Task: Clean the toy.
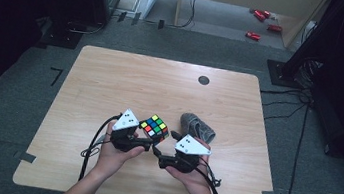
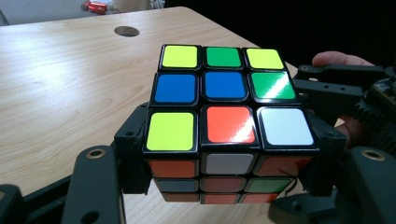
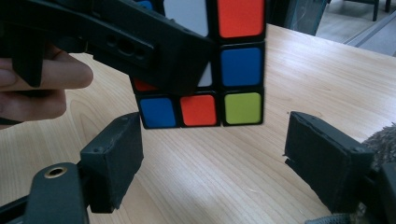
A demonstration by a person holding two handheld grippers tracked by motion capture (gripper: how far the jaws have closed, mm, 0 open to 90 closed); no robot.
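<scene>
You are holding a scrambled puzzle cube point(image 1: 154, 127) above the near middle of the pale wooden worktop point(image 1: 112, 79), clenched between the jaws of your left gripper point(image 1: 147, 135). In the left gripper view those jaws are pressing on two opposite sides of the cube point(image 2: 219, 116), low on its body, leaving the top layers free.

Your right gripper point(image 1: 158, 150) is coming in from the side with its jaws released; in the right gripper view the two black pads point(image 3: 116, 154) are standing wide apart just below the cube's lowest row point(image 3: 198, 109), touching nothing.

To do this well, you are best advised to keep the left grip firm and level while bringing the right jaws up squarely around a single outer layer, not across two. Centre the pads on that layer's opposite faces before closing, since an off-centre bite could twist the cube out of the left jaws or jam the turn. Take care also that the right jaws are not closing on the left gripper's own jaw, which is crossing the cube face in the right gripper view.

A crumpled grey cloth point(image 1: 197, 127) is lying on the worktop just beyond your right hand point(image 1: 190, 172), clear of the work.

No brand, label or writing is readable on the cube, the grippers or the worktop.
</scene>
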